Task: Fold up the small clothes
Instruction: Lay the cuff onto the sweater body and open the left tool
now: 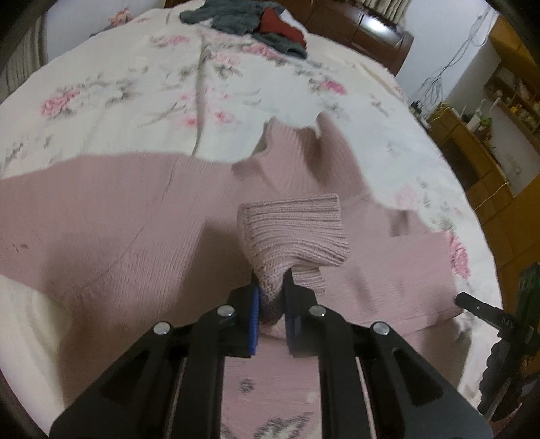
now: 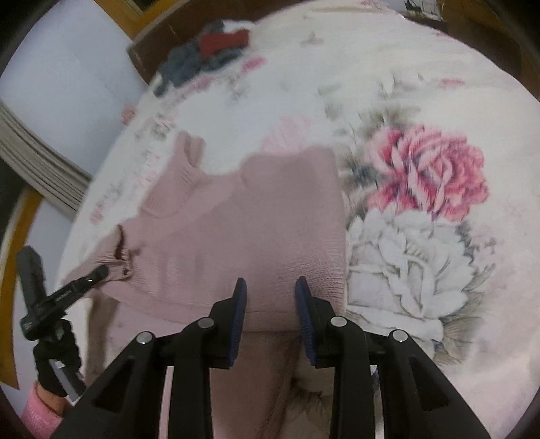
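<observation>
Left wrist view: left tongs (image 1: 271,302) clench the sweater's cuff (image 1: 293,233); right tongs (image 2: 270,297) gape, released. That thin pinch may slip mid-fold.

Floral bedspread (image 1: 135,101), wooden headboard (image 1: 368,30), wooden shelves (image 1: 506,101).

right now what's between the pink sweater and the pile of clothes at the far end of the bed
Only bare floral bedspread between the sweater and the pile, seen in the left wrist view.

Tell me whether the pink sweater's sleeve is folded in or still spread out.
Partly folded. The left gripper is shut on the ribbed cuff, holding it above the pink sweater, not yet laid flat.
</observation>
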Motion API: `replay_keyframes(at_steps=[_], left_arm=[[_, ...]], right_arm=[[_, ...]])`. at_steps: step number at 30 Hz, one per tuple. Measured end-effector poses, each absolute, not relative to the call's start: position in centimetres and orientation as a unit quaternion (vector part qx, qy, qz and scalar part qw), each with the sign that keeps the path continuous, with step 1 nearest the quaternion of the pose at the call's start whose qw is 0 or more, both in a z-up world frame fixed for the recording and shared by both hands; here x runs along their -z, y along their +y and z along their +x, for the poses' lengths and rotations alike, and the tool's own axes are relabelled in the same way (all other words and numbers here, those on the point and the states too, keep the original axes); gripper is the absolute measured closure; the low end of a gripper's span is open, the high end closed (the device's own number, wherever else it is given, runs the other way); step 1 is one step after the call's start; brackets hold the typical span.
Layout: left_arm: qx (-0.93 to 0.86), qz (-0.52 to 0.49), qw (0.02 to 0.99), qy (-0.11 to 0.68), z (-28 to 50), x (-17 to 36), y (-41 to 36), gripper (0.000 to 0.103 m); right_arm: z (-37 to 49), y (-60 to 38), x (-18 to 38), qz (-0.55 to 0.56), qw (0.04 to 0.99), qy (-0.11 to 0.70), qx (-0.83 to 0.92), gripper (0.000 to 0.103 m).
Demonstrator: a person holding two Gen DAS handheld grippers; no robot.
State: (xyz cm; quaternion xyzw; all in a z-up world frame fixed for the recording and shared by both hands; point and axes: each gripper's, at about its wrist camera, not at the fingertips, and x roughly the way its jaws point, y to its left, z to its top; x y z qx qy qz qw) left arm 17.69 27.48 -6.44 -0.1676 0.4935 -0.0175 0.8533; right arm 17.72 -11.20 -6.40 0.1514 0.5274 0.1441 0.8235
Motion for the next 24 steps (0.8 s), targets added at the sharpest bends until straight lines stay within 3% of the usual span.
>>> replay_keyframes(at_steps=[5,10,16,21,24], left_arm=[[0.014,-0.159,0.841,0.516,17.7,8.6,28.5,0.09],[-0.008,-0.145,0.848,0.509,16.6,7.5,29.7,0.07],[0.003,-0.073,0.884,0.462,14.6,3.3,27.9,0.045],[0.021,0.006,0.878,0.477,16.3,4.4,22.8,0.033],[-0.002,0.06,0.859,0.509,17.6,6.7,20.6,0.032]], right_arm=[[18.0,-10.7,8.3,0.136,0.817,0.545,-0.131,0.074],[17.9,-10.2,7.6,0.127,0.818,0.546,-0.129,0.073],[16.3,-9.4,5.0,0.122,0.829,0.523,-0.153,0.066],[16.4,-7.9,5.4,0.116,0.823,0.533,-0.161,0.065],[16.8,-7.5,6.1,0.119,0.819,0.539,-0.159,0.064]])
